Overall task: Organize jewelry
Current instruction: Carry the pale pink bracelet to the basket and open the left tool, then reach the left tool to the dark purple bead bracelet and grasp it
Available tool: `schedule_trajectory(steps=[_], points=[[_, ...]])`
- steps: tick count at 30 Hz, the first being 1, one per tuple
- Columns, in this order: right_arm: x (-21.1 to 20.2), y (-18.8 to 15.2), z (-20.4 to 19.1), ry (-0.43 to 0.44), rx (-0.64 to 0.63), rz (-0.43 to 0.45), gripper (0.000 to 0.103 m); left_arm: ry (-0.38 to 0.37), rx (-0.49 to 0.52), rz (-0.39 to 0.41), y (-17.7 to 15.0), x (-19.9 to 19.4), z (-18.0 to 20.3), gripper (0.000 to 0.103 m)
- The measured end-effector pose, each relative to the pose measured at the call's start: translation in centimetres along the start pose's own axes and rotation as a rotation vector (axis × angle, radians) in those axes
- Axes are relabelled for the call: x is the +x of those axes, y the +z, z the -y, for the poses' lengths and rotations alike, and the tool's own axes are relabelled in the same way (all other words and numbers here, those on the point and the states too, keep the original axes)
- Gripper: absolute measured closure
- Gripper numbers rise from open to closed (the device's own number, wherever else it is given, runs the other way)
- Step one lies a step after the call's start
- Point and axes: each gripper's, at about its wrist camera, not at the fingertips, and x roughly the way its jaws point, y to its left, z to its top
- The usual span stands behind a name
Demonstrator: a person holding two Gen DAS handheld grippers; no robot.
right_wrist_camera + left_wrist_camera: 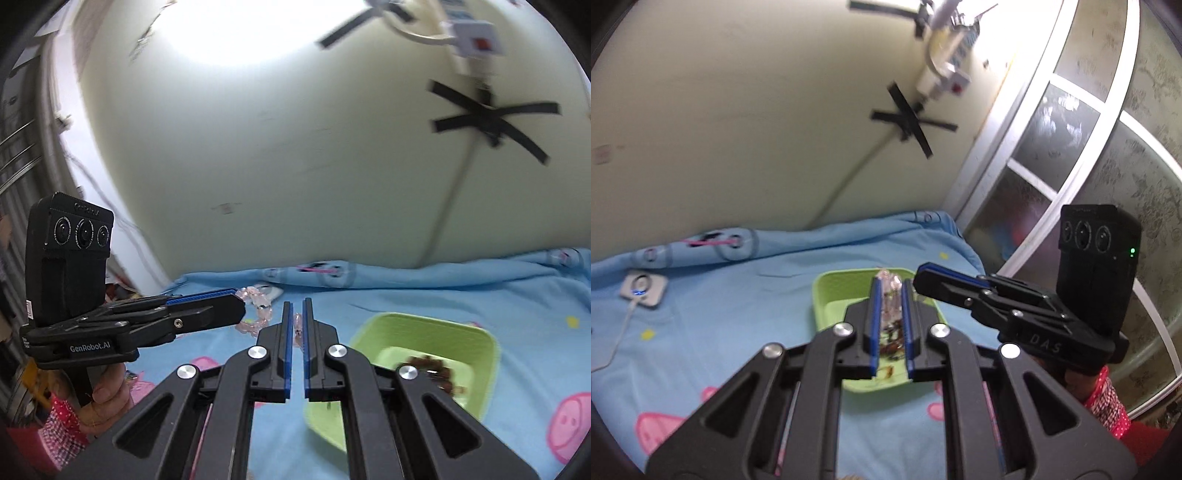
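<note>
While both grippers hang above a bed, its blue sheet (pixel 746 295) with pink cartoon prints fills the lower part of each view, bunched into a fold along a pale wall (pixel 738 129). At far left in the left wrist view a white pad (pixel 644 287) with a small blue light lies on the sheet, a thin cord running off it toward the edge. Further right sits a green tray (pixel 827 291) with dark brown beads in it. The left gripper (pixel 891 295) is clamped on a strand of pink beads (pixel 891 291), which stands up between its blue pads in front of the tray. Black tape (pixel 908 123) in a cross holds a cable and a white plug block to the wall above. Right of the tray the right gripper (pixel 923 275) comes in from the side, held by a hand in a red patterned sleeve (pixel 1108 402), and behind it a white-framed door of frosted, patterned glass (pixel 1115 122) curves up the right edge. In the right wrist view the left gripper (pixel 242 306) enters from the left with the pink beads (pixel 258 310) dangling at its tip, and the right gripper (pixel 297 306) has its jaws drawn together; a bit of the pink strand shows at the narrow slit, though whether it is pinched there I cannot tell. The tray (pixel 480 343) lies right of it.
</note>
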Motion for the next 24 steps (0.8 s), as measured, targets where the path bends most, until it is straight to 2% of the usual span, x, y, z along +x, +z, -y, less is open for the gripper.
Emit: schedule_trajectory(steps=[3, 5, 8, 10, 12, 16, 20, 24], points=[[0.3, -0.6, 2.4, -0.045, 0.028, 0.003, 0.103, 0.025, -0.002, -0.061, 0.0, 4.0, 0.6, 0.092], [0.7, -0.9, 3.9, -0.077, 0.067, 0.005, 0.103, 0.055, -0.010, -0.110, -0.4, 6.0, 0.5, 0.086], [0.6, -1.5, 5.9, -0.088, 0.147, 0.027, 0.103, 0.069, -0.028, -0.129, -1.2, 6.6, -0.4, 0.086], [-0.3, -1.9, 6.7, -0.077, 0.166, 0.056, 0.103, 0.085, -0.039, -0.116, -1.9, 5.5, -1.4, 0.086], [-0.7, -2.4, 6.2, -0.056, 0.168, 0.071, 0.093, 0.100, -0.046, -0.098, -2.5, 4.1, -2.3, 0.086], [-0.3, -3.9, 3.9, 0.020, 0.144, 0.051, 0.091, 0.177, -0.074, -0.057, -5.3, -0.6, -5.4, 0.086], [1.5, -7.2, 0.5, 0.112, 0.090, -0.049, 0.091, 0.279, -0.129, -0.055, -9.4, -4.5, -9.0, 0.086], [4.6, -11.0, -3.0, 0.145, 0.011, -0.181, 0.091, 0.363, -0.175, -0.080, -13.9, -7.0, -11.4, 0.086]])
